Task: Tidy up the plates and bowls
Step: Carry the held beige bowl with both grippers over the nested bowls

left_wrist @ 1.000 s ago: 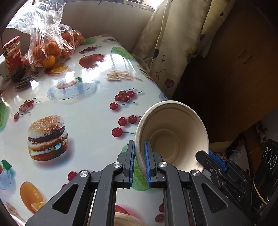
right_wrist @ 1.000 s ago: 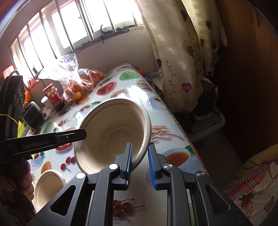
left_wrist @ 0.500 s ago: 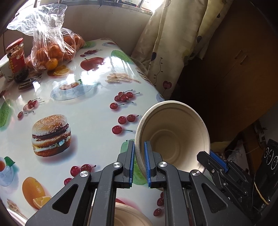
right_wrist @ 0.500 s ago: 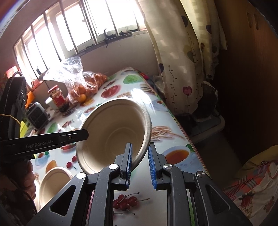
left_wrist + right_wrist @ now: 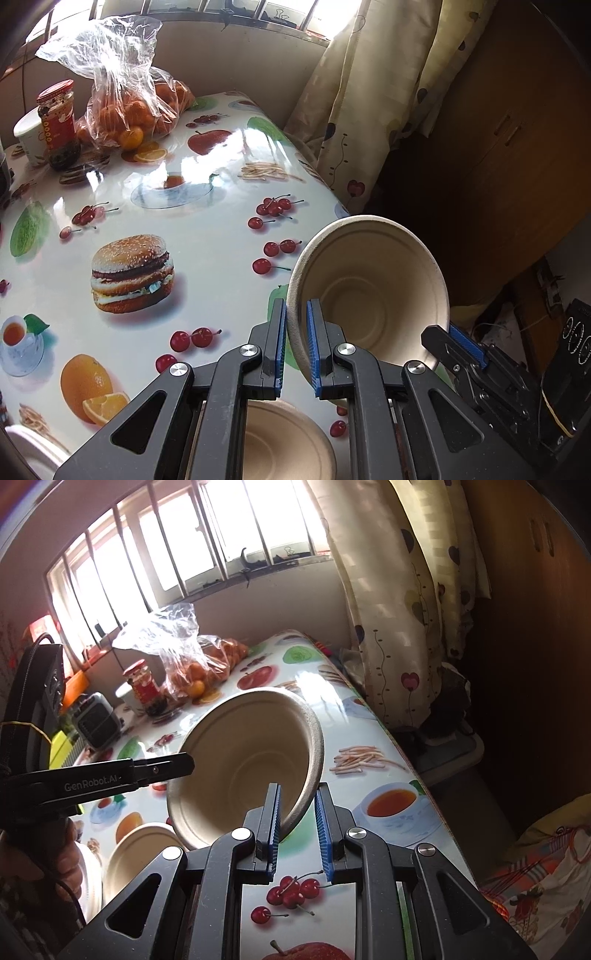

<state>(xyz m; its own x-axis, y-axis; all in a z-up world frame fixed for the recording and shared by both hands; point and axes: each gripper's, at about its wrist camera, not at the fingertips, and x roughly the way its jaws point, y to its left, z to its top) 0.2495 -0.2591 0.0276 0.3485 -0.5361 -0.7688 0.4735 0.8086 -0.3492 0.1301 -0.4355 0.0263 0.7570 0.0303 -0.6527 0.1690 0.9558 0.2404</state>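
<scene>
A beige paper bowl (image 5: 369, 295) hangs tilted above the table's right side, its hollow facing me. My left gripper (image 5: 295, 332) is shut on its left rim. My right gripper (image 5: 297, 812) is shut on the opposite rim of the same bowl (image 5: 243, 760). In the left wrist view the right gripper (image 5: 454, 336) shows at the bowl's right edge. The left gripper (image 5: 184, 766) reaches in from the left in the right wrist view, held by a hand. A second beige bowl (image 5: 280, 443) rests on the table below, also seen as the lower bowl (image 5: 136, 853).
The table (image 5: 207, 229) has a glossy food-print cloth. A bag of oranges (image 5: 129, 107), a red-lidded jar (image 5: 57, 118) and a white cup (image 5: 27, 136) stand at its far end. White plates (image 5: 90, 878) lie near left. A curtain (image 5: 369, 92) and a wooden cabinet (image 5: 517, 147) border the right.
Both grippers have carried the bowl slightly up and back together. More of the window and of the bowl on the table now shows. Both grips are unchanged.
</scene>
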